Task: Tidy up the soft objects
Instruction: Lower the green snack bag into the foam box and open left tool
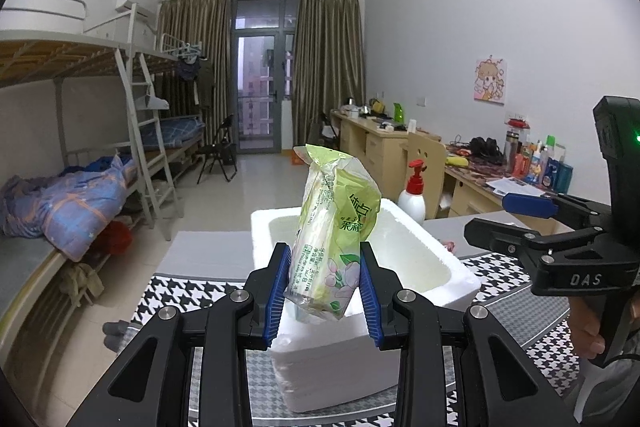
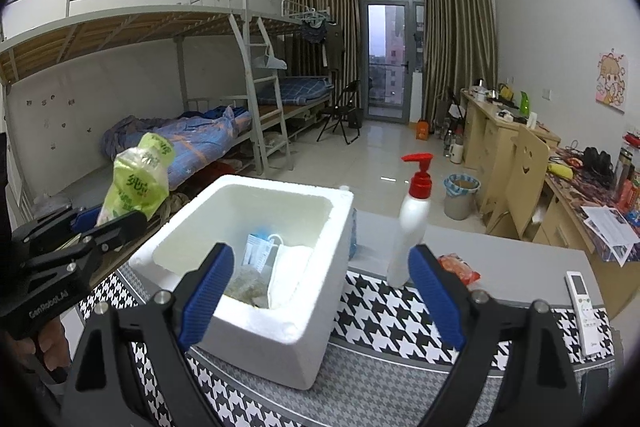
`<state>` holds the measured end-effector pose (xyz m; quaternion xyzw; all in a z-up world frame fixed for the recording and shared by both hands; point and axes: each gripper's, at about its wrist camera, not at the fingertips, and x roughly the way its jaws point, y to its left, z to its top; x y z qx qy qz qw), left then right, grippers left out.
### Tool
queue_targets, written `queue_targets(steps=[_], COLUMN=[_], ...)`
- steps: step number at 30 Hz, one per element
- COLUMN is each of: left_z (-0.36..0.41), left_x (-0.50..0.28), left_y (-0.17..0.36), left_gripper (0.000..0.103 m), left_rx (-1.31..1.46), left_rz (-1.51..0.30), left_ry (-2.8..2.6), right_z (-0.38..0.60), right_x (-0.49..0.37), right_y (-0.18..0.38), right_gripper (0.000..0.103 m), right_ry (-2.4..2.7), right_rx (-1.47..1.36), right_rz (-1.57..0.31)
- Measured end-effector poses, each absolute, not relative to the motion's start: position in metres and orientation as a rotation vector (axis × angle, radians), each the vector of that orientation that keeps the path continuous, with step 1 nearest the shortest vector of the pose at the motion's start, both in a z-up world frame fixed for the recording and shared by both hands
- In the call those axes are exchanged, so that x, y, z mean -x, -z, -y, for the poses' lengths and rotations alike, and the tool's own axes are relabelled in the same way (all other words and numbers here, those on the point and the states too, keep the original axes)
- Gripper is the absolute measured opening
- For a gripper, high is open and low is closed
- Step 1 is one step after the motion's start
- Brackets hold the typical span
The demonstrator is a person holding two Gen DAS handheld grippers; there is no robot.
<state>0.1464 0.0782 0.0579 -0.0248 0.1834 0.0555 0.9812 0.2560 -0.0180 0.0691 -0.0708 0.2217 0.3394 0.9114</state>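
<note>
We see the green tissue pack (image 1: 334,239) upright at frame centre, long axis vertical, clamped between the left gripper (image 1: 325,287) pads before the open foam box (image 1: 448,267). Its green Chinese print is hard to read. The right gripper (image 2: 320,291) hangs empty, wide over the box, which holds what may be face masks (image 2: 280,259).

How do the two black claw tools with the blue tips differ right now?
The left gripper is clamped on a green tissue pack, held upright above the white foam box; the right gripper holds nothing. The left one's jaws stand narrow against the pack, while the right one's are spread wide, with only the box and table behind them. Both share black arms and ribbed blue pads, each held in a hand.
</note>
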Motion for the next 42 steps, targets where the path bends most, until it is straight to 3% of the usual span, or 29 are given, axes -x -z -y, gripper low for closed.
queue_targets(steps=[42], left_z=[-0.065], left_x=[-0.207], left_y=[-0.05], left_gripper=[0.037], left_rx=[0.044], left_rz=[-0.468], left_ry=[-0.075], right_z=[0.083], right_x=[-0.261], right_y=[-0.056], right_gripper=[0.092], right_ry=[-0.602], right_rx=[0.082], right_rz=[-0.461])
